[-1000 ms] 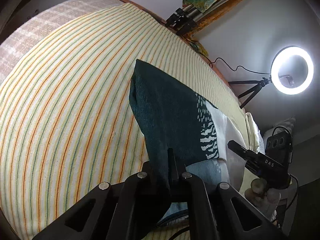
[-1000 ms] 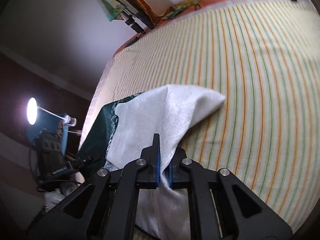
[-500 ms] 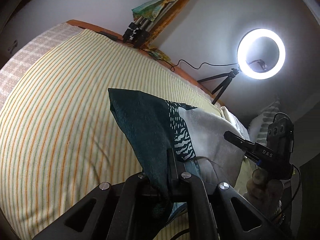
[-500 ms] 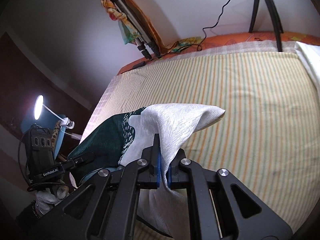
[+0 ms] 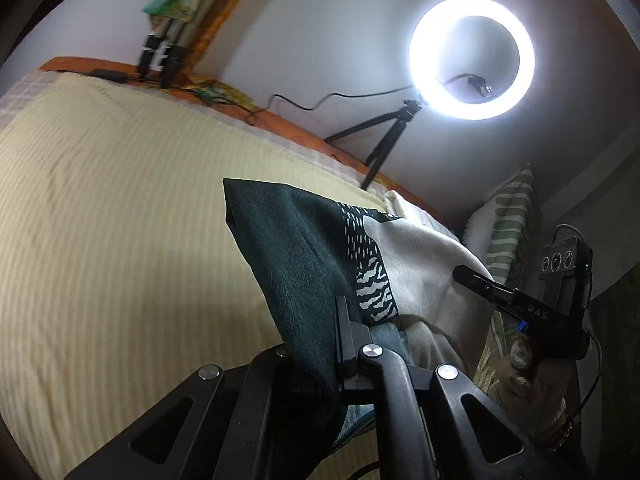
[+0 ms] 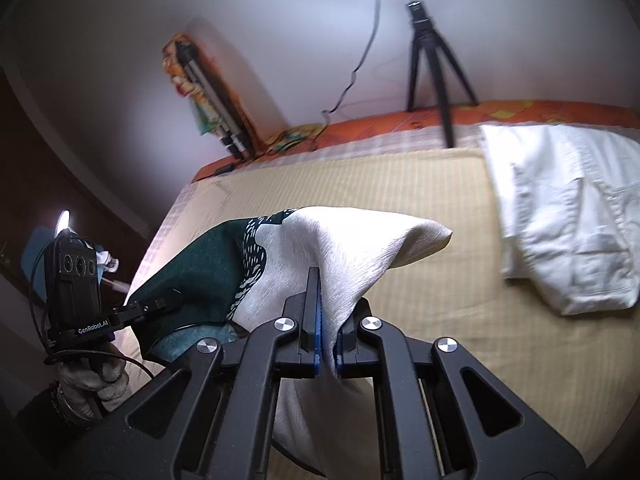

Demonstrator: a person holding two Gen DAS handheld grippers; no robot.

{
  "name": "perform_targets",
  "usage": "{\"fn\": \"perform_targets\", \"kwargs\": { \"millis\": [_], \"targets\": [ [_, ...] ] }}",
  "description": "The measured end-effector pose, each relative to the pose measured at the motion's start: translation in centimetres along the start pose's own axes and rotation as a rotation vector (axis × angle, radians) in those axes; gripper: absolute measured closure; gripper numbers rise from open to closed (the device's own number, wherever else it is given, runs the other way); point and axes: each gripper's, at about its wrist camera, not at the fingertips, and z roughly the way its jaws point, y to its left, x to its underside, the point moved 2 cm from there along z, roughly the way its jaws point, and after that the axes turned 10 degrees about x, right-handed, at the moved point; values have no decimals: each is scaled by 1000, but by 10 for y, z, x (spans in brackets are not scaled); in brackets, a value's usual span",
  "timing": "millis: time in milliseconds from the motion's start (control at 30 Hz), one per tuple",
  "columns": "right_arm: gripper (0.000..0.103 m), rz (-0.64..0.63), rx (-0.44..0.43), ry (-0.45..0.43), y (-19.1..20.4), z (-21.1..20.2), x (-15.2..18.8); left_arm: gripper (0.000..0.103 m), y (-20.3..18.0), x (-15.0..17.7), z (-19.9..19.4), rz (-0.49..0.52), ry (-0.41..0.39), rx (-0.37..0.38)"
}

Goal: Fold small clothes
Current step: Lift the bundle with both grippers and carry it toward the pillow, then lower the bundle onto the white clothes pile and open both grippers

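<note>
the left hand-held gripper (image 5: 340, 344) is pinched tight on the dark green end of the cloth (image 5: 304, 248), its jaws closed with the fabric bunched between them, and the right hand-held gripper (image 6: 326, 320) is clamped the same way on the cream-white end, the blue pads just showing either side of the fold. between the two, the cloth hangs clear above the bed (image 5: 120, 220), stretched from one grip to the other, with a band of white dashes and zebra-like marks where the green meets the white; its free corners stick out ahead of each grip, and the rest droops below out of sight. it sits over the near edge of the bed, above the pale yellow striped sheet. each gripper is held in a gloved hand: the right hand (image 5: 524, 364) shows low beside the cloth in the left view, the left hand (image 6: 92, 380) low at the bed's near left corner in the right view. a folded white garment (image 6: 568, 216) lies toward the far right corner of the bed, well apart from the cloth. a lit ring light (image 5: 472, 58) on a small tripod (image 5: 376, 140) stands at the far edge, and folded tripods (image 6: 216, 104) lean against the wall by the far left corner. a green-patterned pillow (image 5: 508, 220) stands beyond the right edge.
</note>
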Motion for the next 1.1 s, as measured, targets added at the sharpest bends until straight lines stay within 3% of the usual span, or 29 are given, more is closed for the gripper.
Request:
{"fn": "perform_targets", "kwargs": {
  "millis": [667,900,1100],
  "targets": [
    [97,-1,253,-153,-175,-61,-86,102,-143,-65,208,244,42,81],
    [97,-5,307,-164,-228,-50,-108,102,-172,-78,274,304,40,80],
    [97,-12,337,-119,-261,-25,-112,101,-168,-68,313,286,91,72]
  ]
}}
